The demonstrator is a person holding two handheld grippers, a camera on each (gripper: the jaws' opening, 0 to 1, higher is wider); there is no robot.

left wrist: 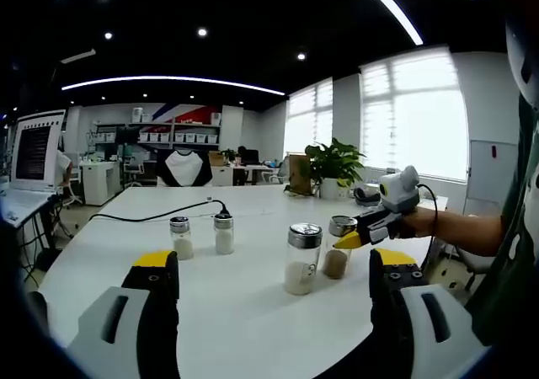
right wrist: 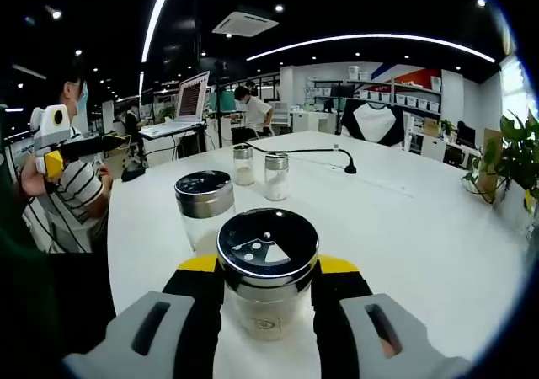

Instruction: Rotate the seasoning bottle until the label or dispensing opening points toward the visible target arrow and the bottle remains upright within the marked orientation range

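A glass seasoning bottle (right wrist: 267, 269) with a black dispensing lid stands upright on the white table (right wrist: 404, 227). My right gripper (right wrist: 268, 268) is shut on it, one jaw pressing each side. In the left gripper view the same bottle (left wrist: 337, 251) holds brown powder, and the right gripper (left wrist: 358, 234) reaches in from the right, held by a hand. My left gripper (left wrist: 274, 261) hovers wide open over the near table edge, holding nothing. It also appears at the far left as the left gripper (right wrist: 84, 149). A larger steel-lidded bottle (left wrist: 301, 261) of white powder stands just beside the held one.
Two small shakers (left wrist: 180, 237) (left wrist: 223, 232) stand farther back near a black cable (left wrist: 160, 216). The steel-lidded bottle (right wrist: 205, 206) stands just beyond the held one. A potted plant (left wrist: 335, 164) sits at the far table edge. A seated person (right wrist: 80, 185) is on the left.
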